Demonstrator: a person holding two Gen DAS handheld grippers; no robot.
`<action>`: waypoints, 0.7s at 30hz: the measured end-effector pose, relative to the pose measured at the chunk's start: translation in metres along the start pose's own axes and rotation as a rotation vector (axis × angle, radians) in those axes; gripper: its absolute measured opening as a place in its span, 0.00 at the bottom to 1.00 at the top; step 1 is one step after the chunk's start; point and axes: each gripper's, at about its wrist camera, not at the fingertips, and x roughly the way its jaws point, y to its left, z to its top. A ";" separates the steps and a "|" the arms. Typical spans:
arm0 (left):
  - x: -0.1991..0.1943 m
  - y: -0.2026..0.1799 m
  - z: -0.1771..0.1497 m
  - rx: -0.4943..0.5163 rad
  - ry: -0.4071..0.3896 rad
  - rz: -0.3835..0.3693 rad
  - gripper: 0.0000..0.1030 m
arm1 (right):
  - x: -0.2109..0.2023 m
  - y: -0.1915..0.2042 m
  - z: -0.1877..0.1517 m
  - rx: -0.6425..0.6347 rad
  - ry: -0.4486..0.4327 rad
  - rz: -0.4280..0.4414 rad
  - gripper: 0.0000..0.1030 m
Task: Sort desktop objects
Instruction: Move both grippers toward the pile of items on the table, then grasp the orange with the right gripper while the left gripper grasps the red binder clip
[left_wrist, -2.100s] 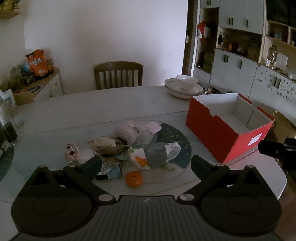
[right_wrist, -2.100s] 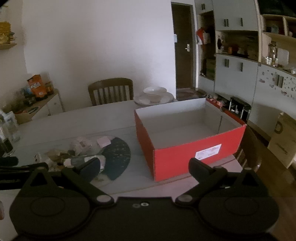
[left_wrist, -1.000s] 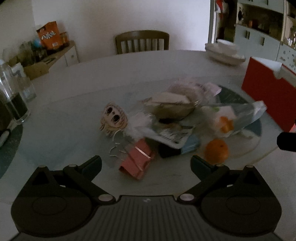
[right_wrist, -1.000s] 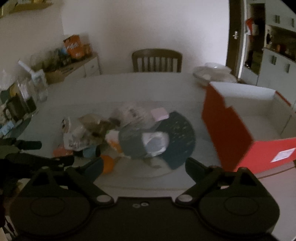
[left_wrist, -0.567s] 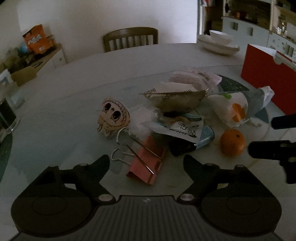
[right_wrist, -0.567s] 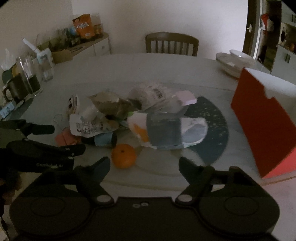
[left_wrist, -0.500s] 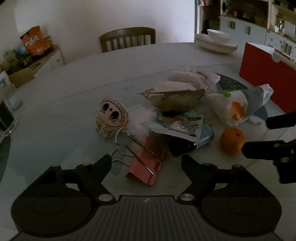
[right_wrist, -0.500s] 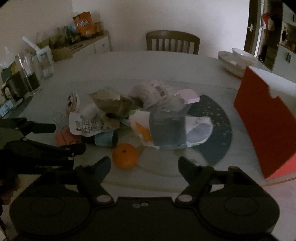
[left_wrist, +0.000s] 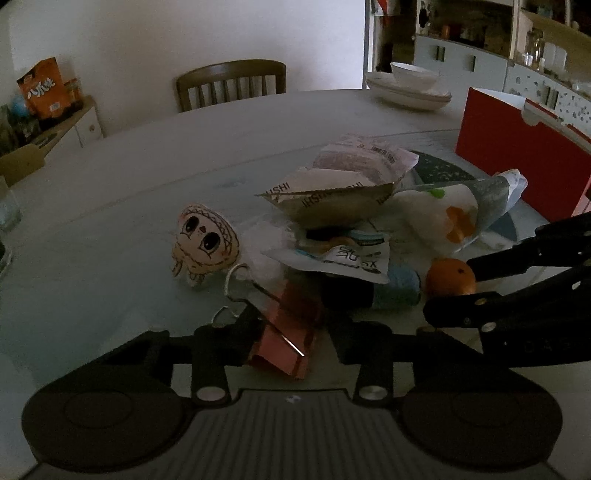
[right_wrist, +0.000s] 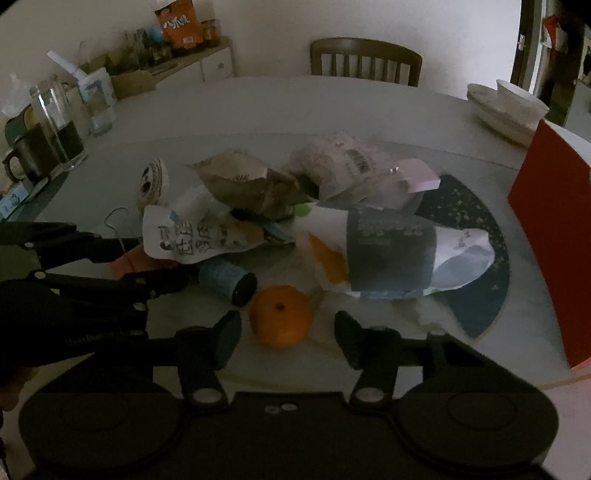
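Two claws reach into the pile, one for the clip and one for the orange.

The left claw (left_wrist: 295, 338) is open, with a finger on each side of the pink binder clip (left_wrist: 286, 341), likely so it can pinch it. The right claw (right_wrist: 286, 338) is open too, its fingers on both sides of the orange (right_wrist: 279, 316), not touching it yet. Past them lie a blue bottle (right_wrist: 226, 279), snack bags (right_wrist: 388, 254) and a little doll (left_wrist: 205, 242) in a heap on the tabletop (left_wrist: 166, 155). The red box (left_wrist: 517, 151) waits far to the right, likely for sorted things.
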 end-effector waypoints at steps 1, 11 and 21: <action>0.000 0.001 0.000 -0.004 0.001 -0.004 0.37 | 0.000 0.001 0.000 0.000 0.000 0.002 0.50; -0.002 0.002 0.003 -0.018 0.008 -0.003 0.34 | 0.002 0.004 0.005 -0.020 0.003 0.004 0.34; -0.018 0.007 -0.003 -0.061 0.020 -0.015 0.32 | -0.011 0.004 0.002 -0.022 -0.002 0.008 0.33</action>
